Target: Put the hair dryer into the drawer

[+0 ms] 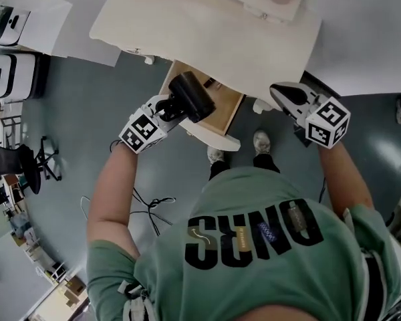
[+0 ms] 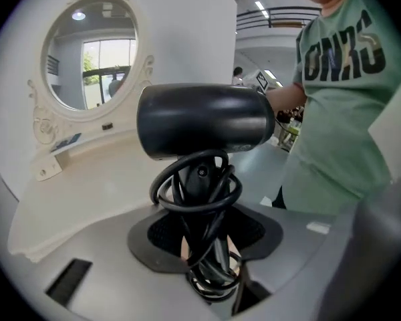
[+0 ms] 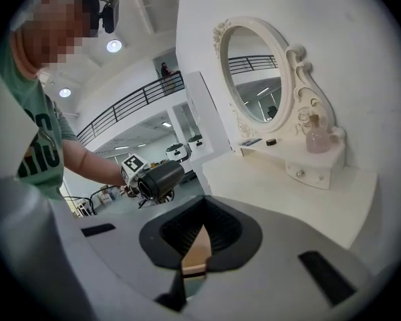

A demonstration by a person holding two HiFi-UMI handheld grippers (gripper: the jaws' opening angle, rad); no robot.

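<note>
A black hair dryer point(image 1: 190, 97) hangs over the open wooden drawer point(image 1: 224, 109) under the cream dressing table point(image 1: 207, 25). My left gripper point(image 1: 170, 109) is shut on its handle, which has the cord wound round it. In the left gripper view the barrel point(image 2: 204, 120) lies crosswise above the jaws, and the left gripper point(image 2: 210, 259) clamps the handle and cord. My right gripper point(image 1: 284, 93) sits at the table's front edge, right of the drawer, shut and holding nothing. From the right gripper point(image 3: 194, 263) view the dryer point(image 3: 159, 178) shows at the left, beyond the table corner.
On the tabletop stand an oval mirror point(image 3: 257, 72) on a small shelf unit point(image 3: 307, 166) and a pink bottle point(image 3: 316, 139). The drawer's white front point(image 1: 210, 134) juts toward my feet. A black chair point(image 1: 23, 162) and loose cables point(image 1: 147, 206) are on the floor at the left.
</note>
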